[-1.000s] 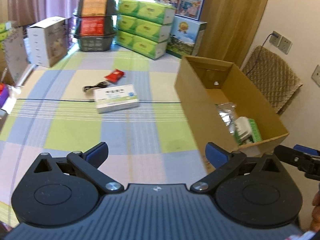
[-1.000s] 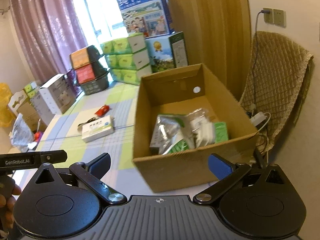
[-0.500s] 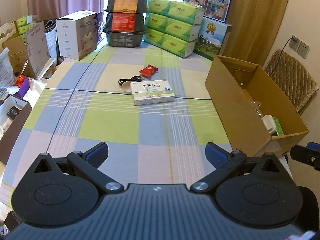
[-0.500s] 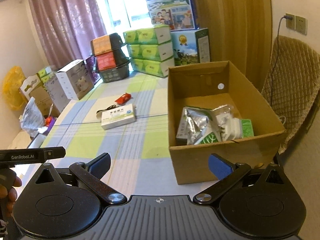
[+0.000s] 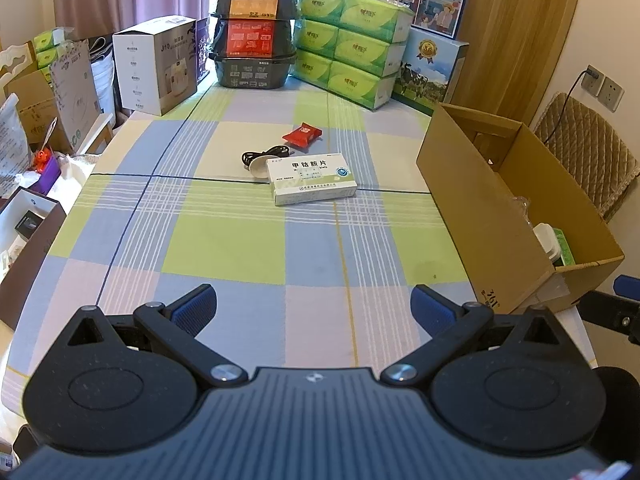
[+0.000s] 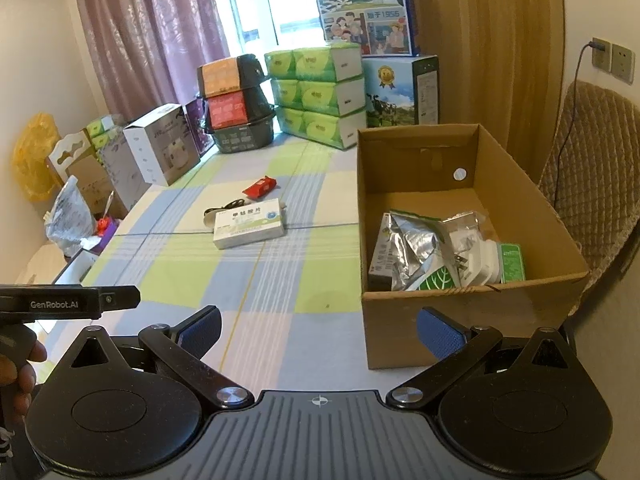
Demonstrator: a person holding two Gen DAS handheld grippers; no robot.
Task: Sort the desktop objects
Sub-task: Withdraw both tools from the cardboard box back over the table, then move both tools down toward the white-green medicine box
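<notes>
A white and green medicine box lies mid-table on the checked cloth. Behind it sit a black cable with a white puck and a red snack packet. An open cardboard box stands at the table's right edge, holding foil bags, a white charger and a green packet. My left gripper is open and empty, well short of the items. My right gripper is open and empty, near the cardboard box's front corner.
Stacked green tissue packs, black baskets, a white appliance box and milk cartons line the far end. A quilted chair stands right of the box. Clutter and open boxes crowd the left side.
Both grippers have pulled back and risen, so more of the table shows. Both stay open and empty. The objects on the table have not moved.
</notes>
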